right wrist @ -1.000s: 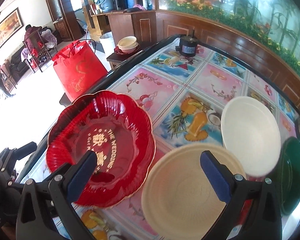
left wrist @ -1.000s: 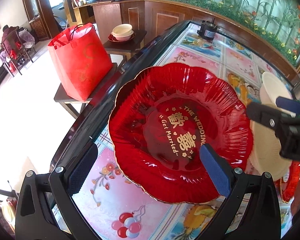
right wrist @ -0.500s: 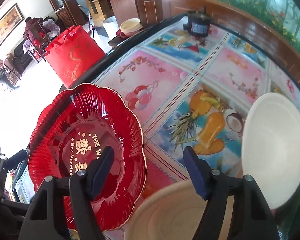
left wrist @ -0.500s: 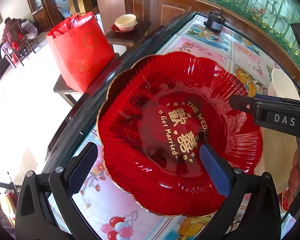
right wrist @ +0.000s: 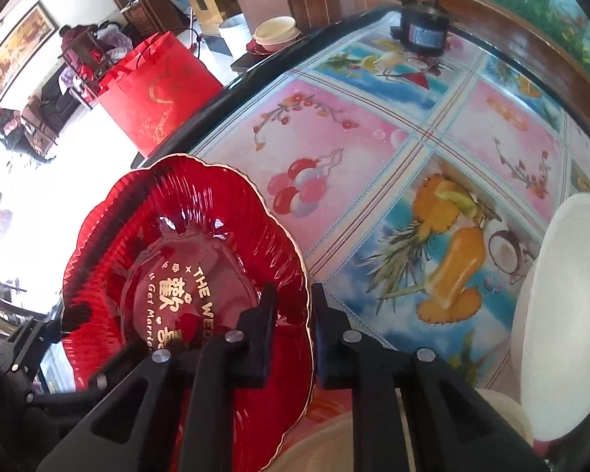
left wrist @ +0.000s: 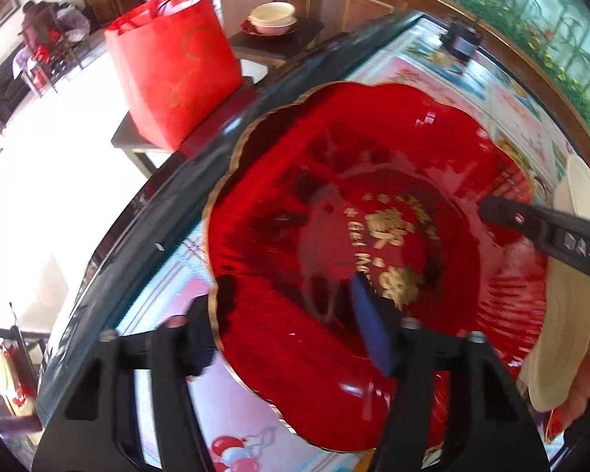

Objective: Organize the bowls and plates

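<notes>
The right hand-held gripper [right wrist: 291, 322] pinches the near-right rim of the red plate [right wrist: 185, 259], its jaws having just closed onto it. The left hand-held gripper [left wrist: 283, 326] straddles the plate's opposite rim, jaws just narrowed, one finger [left wrist: 373, 330] inside and one outside; contact is unclear through blur. A cream plate [left wrist: 570, 334] lies beside it on the bench [right wrist: 373, 165].

The scalloped plate [right wrist: 185, 295] lies at the table's [right wrist: 373, 149] near-left edge. Right of the plate lie a white plate [right wrist: 562, 314] and a ribbed plate [left wrist: 570, 314]. Beyond the plate's far-left side, off the table, stands a gift bag [right wrist: 157, 94].
</notes>
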Demonstrator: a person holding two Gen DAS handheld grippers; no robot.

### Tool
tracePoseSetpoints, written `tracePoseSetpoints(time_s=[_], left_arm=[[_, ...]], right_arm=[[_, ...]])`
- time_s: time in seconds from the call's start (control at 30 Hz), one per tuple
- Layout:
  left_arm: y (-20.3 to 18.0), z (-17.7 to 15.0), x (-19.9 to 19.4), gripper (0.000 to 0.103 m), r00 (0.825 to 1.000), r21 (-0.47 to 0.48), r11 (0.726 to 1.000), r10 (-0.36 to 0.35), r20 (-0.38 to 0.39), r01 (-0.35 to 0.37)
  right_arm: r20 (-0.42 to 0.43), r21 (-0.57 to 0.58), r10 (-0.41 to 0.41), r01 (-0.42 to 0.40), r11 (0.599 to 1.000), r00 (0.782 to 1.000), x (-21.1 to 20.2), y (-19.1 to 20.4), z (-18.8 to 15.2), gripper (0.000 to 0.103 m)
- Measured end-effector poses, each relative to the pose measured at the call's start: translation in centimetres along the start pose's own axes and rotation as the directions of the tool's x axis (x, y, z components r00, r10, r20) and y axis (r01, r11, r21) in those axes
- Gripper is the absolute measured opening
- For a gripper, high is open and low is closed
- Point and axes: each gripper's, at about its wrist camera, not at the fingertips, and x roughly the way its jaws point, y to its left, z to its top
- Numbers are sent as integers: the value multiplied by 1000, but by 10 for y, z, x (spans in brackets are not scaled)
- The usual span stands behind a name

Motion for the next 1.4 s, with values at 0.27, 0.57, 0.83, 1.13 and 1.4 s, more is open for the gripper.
tracePoseSetpoints(time_s=[0.27,0.57,0.83,1.13,1.4], left_arm=[[16,3,-1,29,1000,-28,1000,0,6,0],[36,2,-22,22,999,-29,999,-17,42,18],[52,-12,-55,21,996,23,999,-41,83,40],[62,-45,-77,22,991,140,990,-48,127,30],[70,-71,-65,22,993,216,975,-65,93,44]], right_arm=[[29,16,-9,9,1000,1000,-9,3,-7,15],[83,14,-18,17,1000,996,-28,19,-23,15],[139,15,-26,24,1000,990,-53,41,-53,15],[181,64,-66,56,996,981,-78,69,-113,15],[148,108,-101,86,990,984,-68,89,-158,18]])
